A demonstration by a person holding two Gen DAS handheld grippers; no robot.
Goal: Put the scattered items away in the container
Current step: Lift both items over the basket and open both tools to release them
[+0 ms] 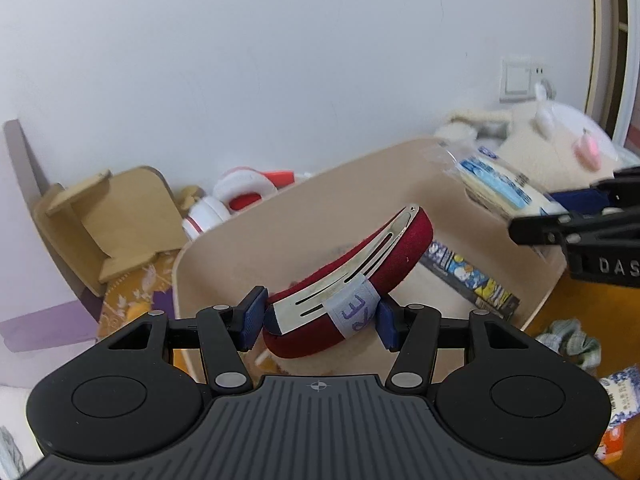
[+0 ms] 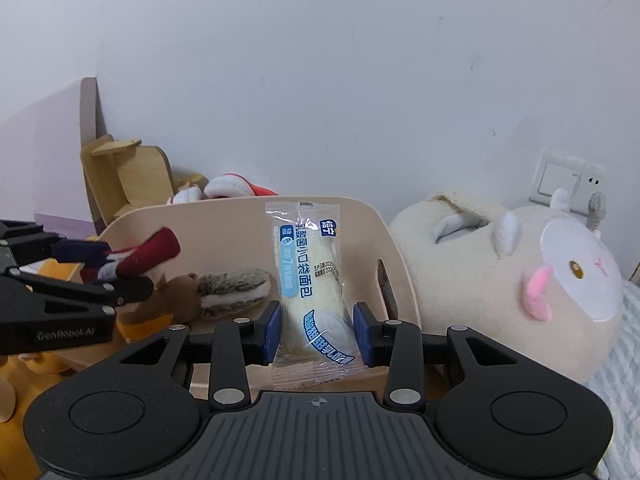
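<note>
The left gripper (image 1: 320,320) clamps a red clip (image 1: 352,280) over the beige bin (image 1: 224,248). The right gripper (image 2: 318,328) pinches a wrapped bun (image 2: 312,292) upright above the same bin's rim, with 1 plush squirrel (image 2: 208,292) lying inside.

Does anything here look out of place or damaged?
Nothing looks damaged. Scattered items remain outside the beige container: a green cloth and a packet lie on the surface at lower right of the left wrist view.
</note>
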